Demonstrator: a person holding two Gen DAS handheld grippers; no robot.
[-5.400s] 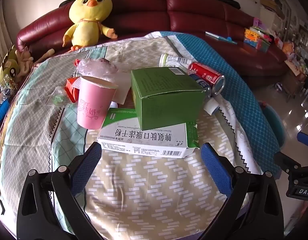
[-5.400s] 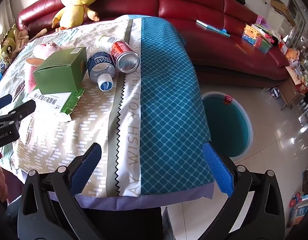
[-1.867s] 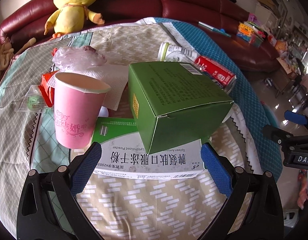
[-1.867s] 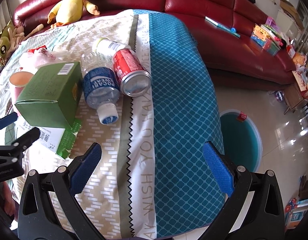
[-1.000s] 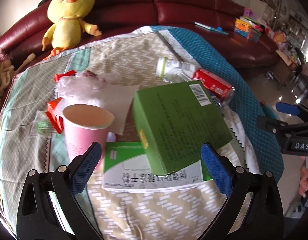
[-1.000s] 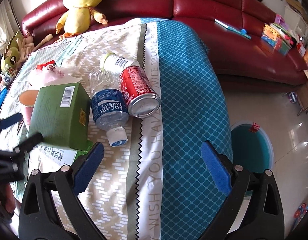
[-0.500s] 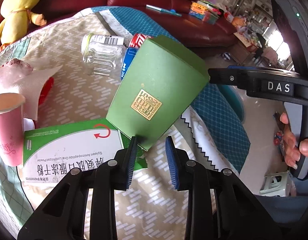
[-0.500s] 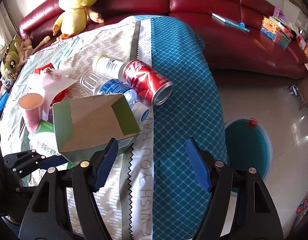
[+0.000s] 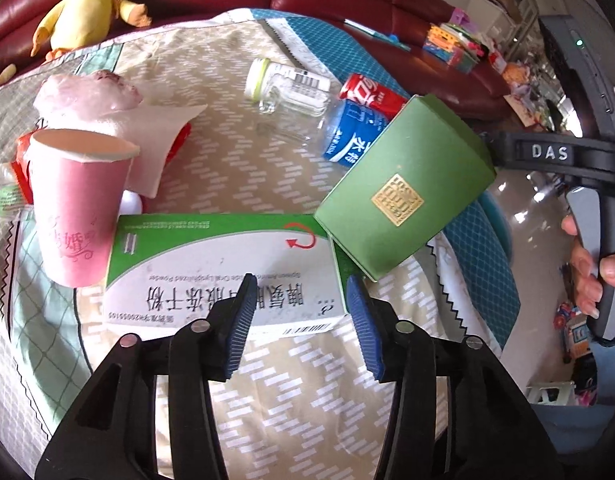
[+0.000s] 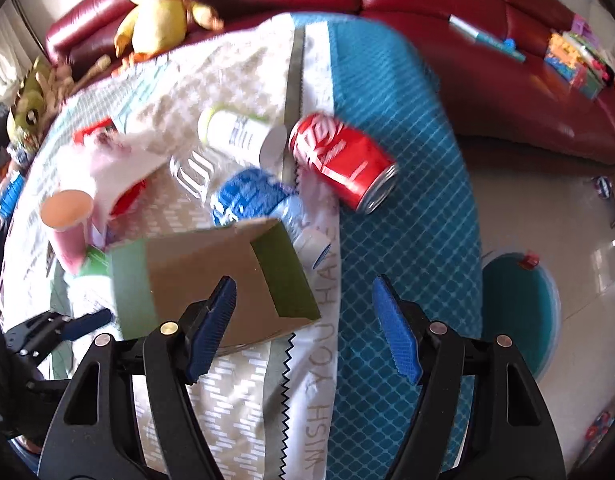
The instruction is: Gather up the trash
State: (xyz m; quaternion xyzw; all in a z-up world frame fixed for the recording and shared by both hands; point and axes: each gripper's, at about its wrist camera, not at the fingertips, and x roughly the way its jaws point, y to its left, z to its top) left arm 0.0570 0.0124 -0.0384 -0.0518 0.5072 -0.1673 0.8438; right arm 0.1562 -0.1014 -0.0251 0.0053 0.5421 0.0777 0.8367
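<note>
Left claw (image 9: 299, 300): black plastic arms, ribbed blue pads (image 9: 241, 320), round silver screws. Right claw (image 10: 303, 320): same build. Right handset body (image 9: 587, 152): grey casing, black bar lettered "DAS" in white, small green indicator light, gripped by hand (image 9: 591, 268).

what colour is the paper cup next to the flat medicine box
Pink, with a pale inside; the paper cup shows best in the left wrist view.

"DAS" on right gripper (image 9: 547, 152); "WISH YOU" on tablecloth (image 10: 319, 400) (medicine box print upside down).
</note>
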